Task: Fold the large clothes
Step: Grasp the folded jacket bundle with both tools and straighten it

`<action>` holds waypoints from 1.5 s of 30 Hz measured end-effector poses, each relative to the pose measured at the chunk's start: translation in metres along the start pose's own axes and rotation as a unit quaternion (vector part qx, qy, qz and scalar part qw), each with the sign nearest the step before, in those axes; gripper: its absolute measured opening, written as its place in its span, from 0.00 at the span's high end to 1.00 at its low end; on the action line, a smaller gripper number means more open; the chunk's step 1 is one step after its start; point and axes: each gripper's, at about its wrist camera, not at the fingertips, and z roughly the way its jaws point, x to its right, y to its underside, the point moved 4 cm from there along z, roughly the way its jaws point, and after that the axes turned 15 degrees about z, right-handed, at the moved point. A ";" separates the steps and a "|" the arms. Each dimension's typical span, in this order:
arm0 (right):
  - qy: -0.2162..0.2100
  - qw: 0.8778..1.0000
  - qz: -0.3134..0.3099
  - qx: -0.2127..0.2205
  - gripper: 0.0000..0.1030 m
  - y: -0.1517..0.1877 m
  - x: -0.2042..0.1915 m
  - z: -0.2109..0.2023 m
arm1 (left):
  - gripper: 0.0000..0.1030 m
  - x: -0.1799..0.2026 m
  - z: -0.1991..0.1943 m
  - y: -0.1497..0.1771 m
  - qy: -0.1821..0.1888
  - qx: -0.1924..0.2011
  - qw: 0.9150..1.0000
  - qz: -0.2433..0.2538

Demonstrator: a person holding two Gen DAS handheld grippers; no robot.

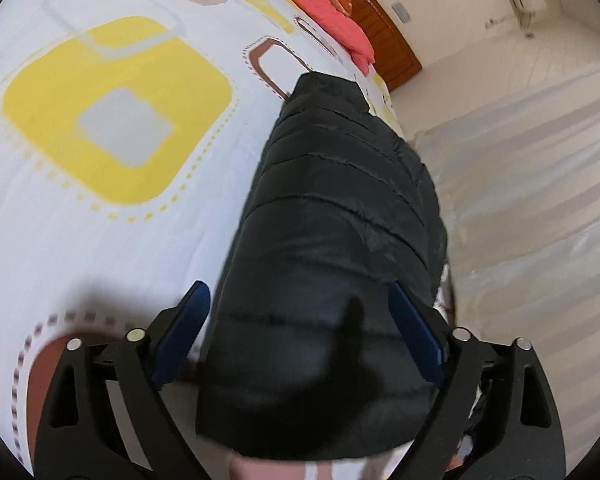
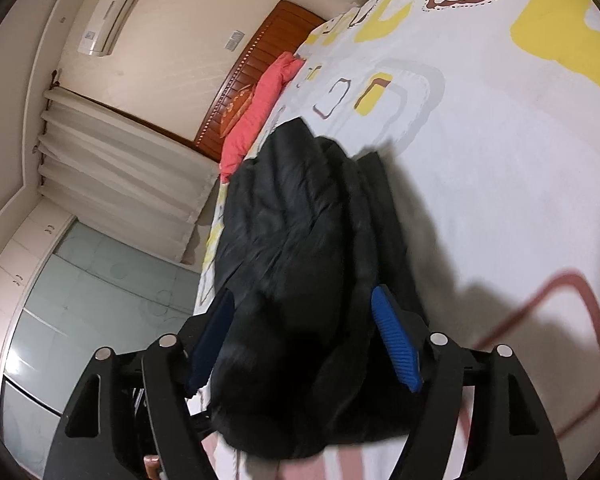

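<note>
A black quilted puffer jacket (image 1: 340,208) lies folded into a long narrow bundle near the bed's edge; it also shows in the right wrist view (image 2: 296,232). My left gripper (image 1: 300,316) is open, its blue pads either side of one end of the jacket bundle. My right gripper (image 2: 304,320) is open too, its blue fingers (image 2: 396,340) straddling the other bulky end of the jacket. Neither pair of pads visibly pinches the fabric. The jacket's underside is hidden.
The bed (image 1: 100,220) has a white cover with yellow and brown squares. A coral pillow (image 1: 320,8) lies by the wooden headboard (image 1: 384,36). Pale curtains (image 2: 116,184), a wardrobe with glass doors (image 2: 80,312) and a wall air conditioner (image 2: 112,12) stand beyond the bed's edge.
</note>
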 end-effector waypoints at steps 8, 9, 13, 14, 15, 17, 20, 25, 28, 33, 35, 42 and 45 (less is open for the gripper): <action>-0.013 1.000 0.002 -0.011 0.26 0.032 -0.002 -0.010 | 0.11 0.005 -0.003 0.025 0.011 -0.013 1.000 -0.003; 0.000 1.000 -0.001 -0.011 0.28 0.033 0.002 -0.008 | 0.11 0.006 0.002 0.025 0.006 -0.017 1.000 0.001; 0.052 0.998 0.014 -0.012 0.66 0.030 0.027 0.005 | 0.31 0.003 0.019 0.027 -0.028 -0.045 0.999 0.009; 0.056 0.998 0.021 -0.015 0.68 0.030 0.037 0.009 | 0.33 0.001 0.022 0.029 -0.030 -0.049 0.998 0.007; 0.059 0.998 0.029 -0.017 0.68 0.029 0.047 0.013 | 0.34 0.000 0.026 0.030 -0.032 -0.052 0.998 0.006; 0.059 0.998 0.034 -0.018 0.70 0.029 0.058 0.020 | 0.37 0.002 0.032 0.030 -0.044 -0.057 0.997 0.015; 0.059 0.998 0.033 -0.016 0.72 0.030 0.069 0.029 | 0.38 0.002 0.039 0.033 -0.058 -0.060 0.996 0.027; 0.054 0.998 0.037 -0.018 0.73 0.031 0.075 0.033 | 0.38 -0.002 0.042 0.036 -0.060 -0.063 0.996 0.038; 0.054 0.998 0.026 -0.022 0.68 0.033 0.068 0.025 | 0.37 0.003 0.036 0.031 -0.052 -0.063 0.996 0.047; 0.064 0.998 0.008 -0.016 0.38 0.030 0.047 0.010 | 0.21 0.002 0.006 0.015 -0.051 -0.038 0.997 0.038; 0.059 0.998 -0.007 -0.002 0.37 0.023 0.033 -0.002 | 0.11 0.004 -0.003 0.003 -0.040 -0.022 0.998 0.032; 0.033 0.999 -0.018 0.018 0.33 -0.029 -0.023 0.015 | 0.10 0.009 0.022 -0.050 -0.006 -0.030 1.000 0.006; 0.031 0.999 -0.003 0.011 0.32 -0.054 -0.041 0.048 | 0.10 0.011 0.040 -0.069 -0.011 -0.032 0.999 -0.006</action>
